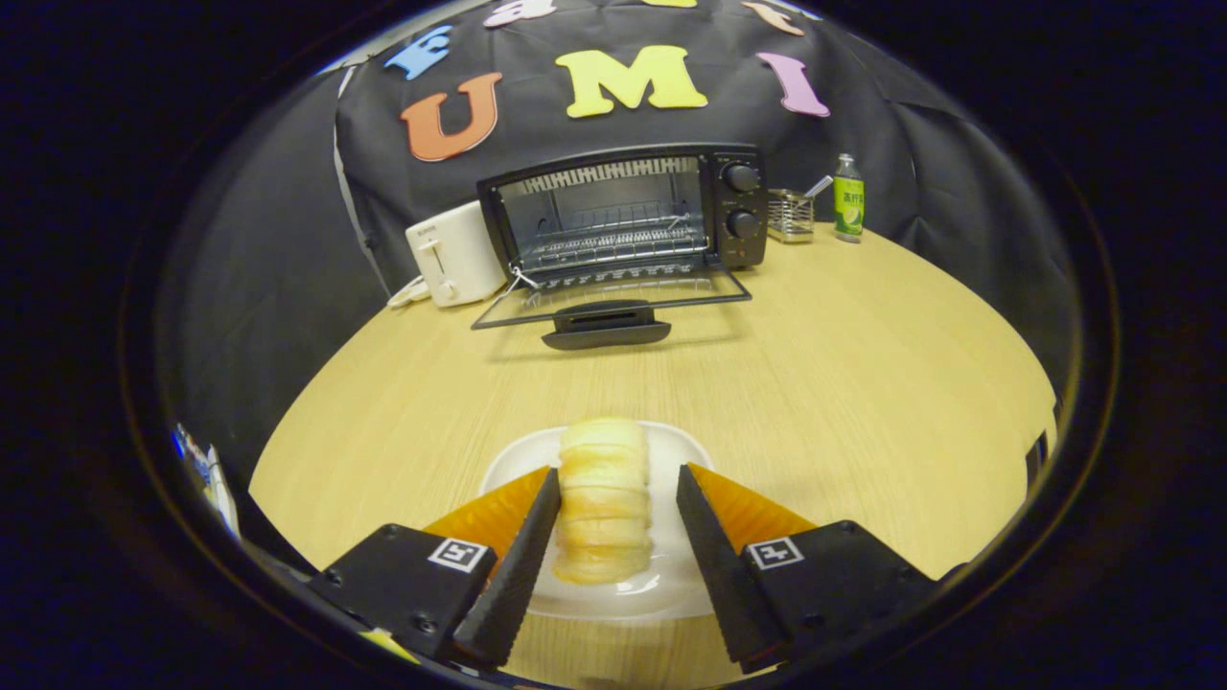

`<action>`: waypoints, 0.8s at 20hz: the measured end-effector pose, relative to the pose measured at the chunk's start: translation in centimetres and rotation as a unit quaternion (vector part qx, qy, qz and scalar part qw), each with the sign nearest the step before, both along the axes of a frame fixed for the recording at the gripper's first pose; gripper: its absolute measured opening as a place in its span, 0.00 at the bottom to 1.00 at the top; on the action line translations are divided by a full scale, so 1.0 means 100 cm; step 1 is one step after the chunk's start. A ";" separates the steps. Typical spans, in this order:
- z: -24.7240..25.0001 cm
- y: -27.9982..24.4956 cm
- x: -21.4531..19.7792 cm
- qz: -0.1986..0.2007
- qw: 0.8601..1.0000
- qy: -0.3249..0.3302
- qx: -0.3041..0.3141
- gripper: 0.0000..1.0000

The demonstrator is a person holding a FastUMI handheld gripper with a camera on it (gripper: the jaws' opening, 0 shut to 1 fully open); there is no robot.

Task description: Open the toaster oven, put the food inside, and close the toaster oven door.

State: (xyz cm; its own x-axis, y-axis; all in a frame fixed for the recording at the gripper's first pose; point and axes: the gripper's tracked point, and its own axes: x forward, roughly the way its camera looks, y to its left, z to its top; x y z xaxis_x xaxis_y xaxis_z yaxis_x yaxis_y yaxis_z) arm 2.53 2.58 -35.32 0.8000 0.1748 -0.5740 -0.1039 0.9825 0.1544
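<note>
Gripper view: toaster oven [628, 216] stands at the far side of the surface [844, 383], door [613, 297] already folded down flat, rack inside bare. Step 1 of 3 looks done. Bread roll [602, 498] lies on a white plate [671, 450] near the front edge, well apart from the oven. Gripper [613, 522] jaws are spread, 1 either side of the roll; left appears to touch it, right stands off with a gap, so no grip yet. Left to do: grasp the roll, place it inside, close the door. White toaster [455, 254] sits just beside the oven; bottle [847, 196] beyond.
</note>
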 end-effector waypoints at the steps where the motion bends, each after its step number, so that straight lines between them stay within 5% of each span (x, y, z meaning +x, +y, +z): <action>1: -0.003 0.002 -0.003 0.005 1.000 0.006 -0.007 0.83; 11: -0.012 0.005 -0.005 0.015 1.000 -0.005 -0.006 0.79; 13: -0.010 0.000 -0.005 0.002 1.000 -0.003 0.016 0.64; 16: 0.016 0.002 0.002 -0.004 0.995 -0.009 0.102 0.63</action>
State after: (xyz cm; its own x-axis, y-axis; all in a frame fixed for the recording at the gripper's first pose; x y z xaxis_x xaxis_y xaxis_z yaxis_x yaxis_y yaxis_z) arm 2.71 2.78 -33.75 0.8114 0.2787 -0.5138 -0.0998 0.9322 0.3480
